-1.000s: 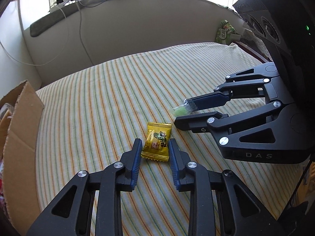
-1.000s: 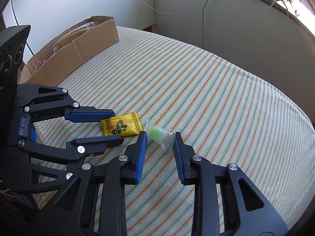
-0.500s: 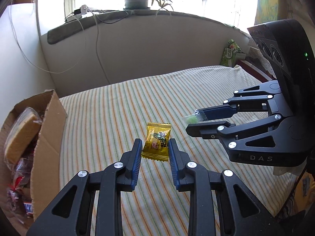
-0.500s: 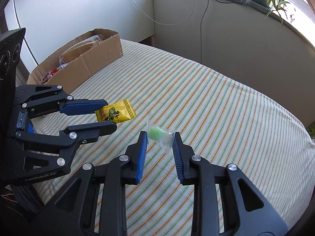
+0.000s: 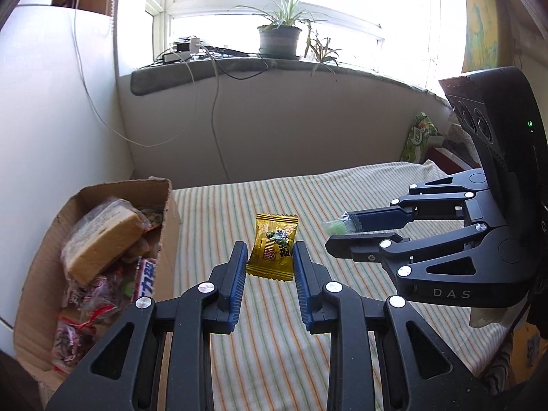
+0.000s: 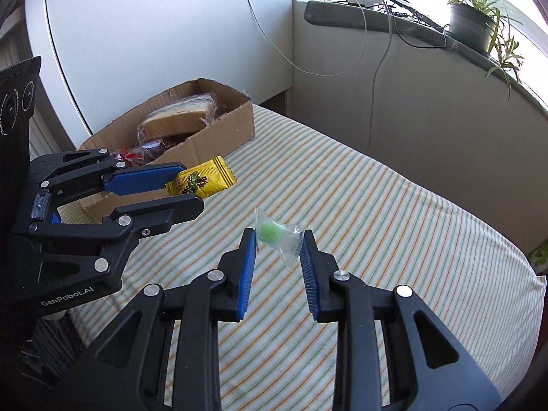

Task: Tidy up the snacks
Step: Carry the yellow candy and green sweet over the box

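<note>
My left gripper is shut on a yellow snack packet, held in the air above the striped cloth. That packet also shows in the right wrist view between the left gripper's fingers. My right gripper is shut on a green candy in clear wrap, also lifted off the cloth; the candy pokes out of the right gripper in the left wrist view. A cardboard box with wrapped cake and several snacks sits at the left.
The striped cloth covers a raised surface against a low wall. The cardboard box stands at its far-left corner. A windowsill holds a potted plant and cables. A green bag lies at the far right.
Both grippers have risen off the cloth with their snacks and moved toward the cardboard box, which has come into fuller view with its contents showing.
</note>
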Tool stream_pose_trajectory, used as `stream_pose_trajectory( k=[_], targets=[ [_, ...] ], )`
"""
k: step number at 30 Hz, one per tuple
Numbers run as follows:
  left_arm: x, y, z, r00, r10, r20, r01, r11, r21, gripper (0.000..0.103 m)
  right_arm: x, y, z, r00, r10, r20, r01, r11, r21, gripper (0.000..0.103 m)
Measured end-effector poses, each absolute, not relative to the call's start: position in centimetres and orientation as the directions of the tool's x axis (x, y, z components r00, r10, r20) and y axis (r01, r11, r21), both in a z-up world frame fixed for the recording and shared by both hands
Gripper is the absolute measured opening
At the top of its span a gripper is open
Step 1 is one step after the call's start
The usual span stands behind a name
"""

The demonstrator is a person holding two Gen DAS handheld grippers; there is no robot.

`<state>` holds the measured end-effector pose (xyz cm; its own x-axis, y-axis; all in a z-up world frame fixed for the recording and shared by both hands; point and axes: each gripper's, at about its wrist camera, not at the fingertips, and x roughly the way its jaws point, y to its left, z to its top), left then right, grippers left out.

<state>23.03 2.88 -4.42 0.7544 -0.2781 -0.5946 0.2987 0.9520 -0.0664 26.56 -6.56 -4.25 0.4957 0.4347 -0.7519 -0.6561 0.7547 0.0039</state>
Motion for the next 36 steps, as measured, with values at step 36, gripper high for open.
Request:
stream_pose_trajectory(
  k=[36],
  targets=[
    [20.7, 16.5, -3.9, 0.840, -0.074, -0.537, 0.010, 0.993, -0.121, 0.025, 26.2, 9.1, -2.9, 0.435, 0.521, -0.734, -0.785, 0.619, -0.026, 0.027]
  ],
)
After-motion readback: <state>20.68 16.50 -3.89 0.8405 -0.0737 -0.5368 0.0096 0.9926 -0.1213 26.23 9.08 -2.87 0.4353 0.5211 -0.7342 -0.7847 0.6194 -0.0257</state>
